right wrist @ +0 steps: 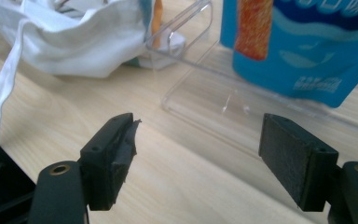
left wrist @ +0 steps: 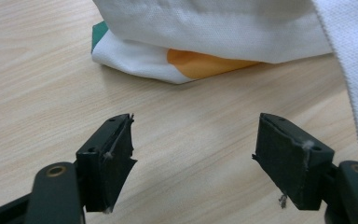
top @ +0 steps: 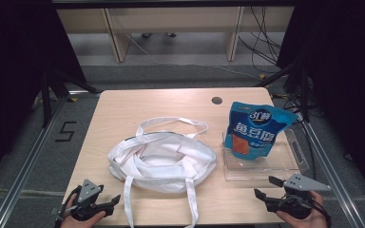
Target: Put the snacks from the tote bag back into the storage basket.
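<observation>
A white cloth tote bag (top: 163,159) lies open-mouthed in the middle of the wooden table (top: 138,107), its handles trailing toward the front edge. In the left gripper view its folded side (left wrist: 205,32) shows orange and green print. A blue snack pouch (top: 254,129) stands in a clear plastic tray (top: 290,161) at the right. My left gripper (top: 113,203) rests at the front left corner, open, nothing between its jaws, just short of the bag. My right gripper (top: 266,186) is open at the front right, just short of the tray's near edge (right wrist: 200,116), and the pouch (right wrist: 303,42) stands beyond.
A round cable hole (top: 216,100) sits near the table's far edge. Metal frame rails (top: 28,156) run along both sides of the table. Cables (top: 266,47) lie on the floor behind it. Bare wood stretches across the far left of the table.
</observation>
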